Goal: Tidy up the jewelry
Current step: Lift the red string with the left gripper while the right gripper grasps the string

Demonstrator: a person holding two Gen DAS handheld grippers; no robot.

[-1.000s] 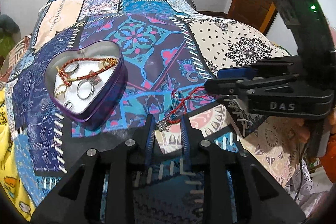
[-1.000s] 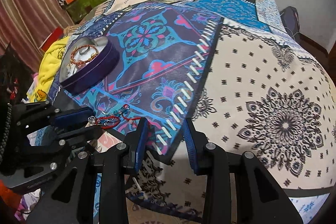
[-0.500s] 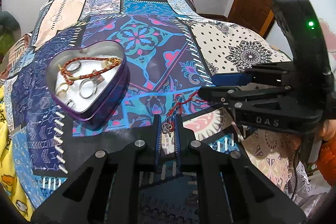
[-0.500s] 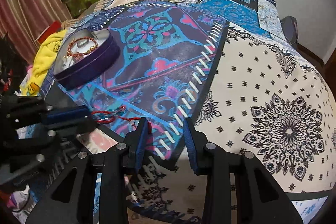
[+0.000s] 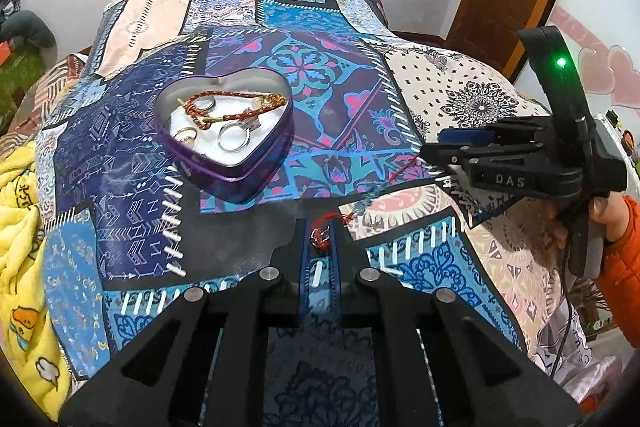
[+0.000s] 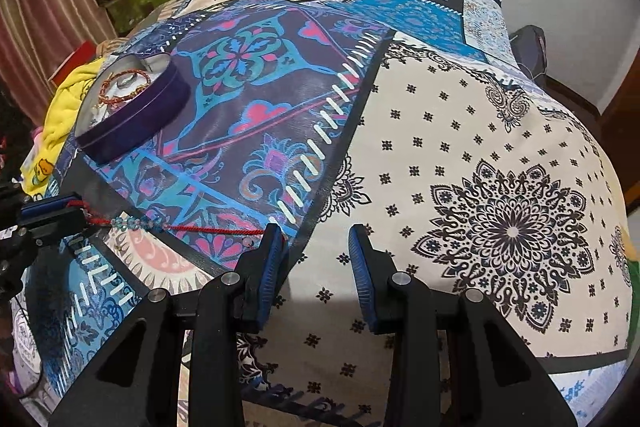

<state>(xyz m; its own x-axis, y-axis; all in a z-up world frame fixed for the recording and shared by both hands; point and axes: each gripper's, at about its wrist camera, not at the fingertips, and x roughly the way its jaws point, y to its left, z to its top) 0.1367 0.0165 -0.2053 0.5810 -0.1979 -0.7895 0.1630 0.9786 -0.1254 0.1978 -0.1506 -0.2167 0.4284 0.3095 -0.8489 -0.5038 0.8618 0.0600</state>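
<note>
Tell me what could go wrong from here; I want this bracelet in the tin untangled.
The left gripper pinches only one end of the red cord bracelet; the rest trails across the bedspread to the open right gripper and may snag. In the heart tin, it could tangle with the rings.

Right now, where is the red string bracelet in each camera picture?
Left wrist view: the red string bracelet is bottom centre, one end pinched in the left gripper, its cord trailing right.
Right wrist view: at left, stretched from the left gripper toward the right gripper's left finger.
Shared landmark: the heart-shaped tin.
</note>
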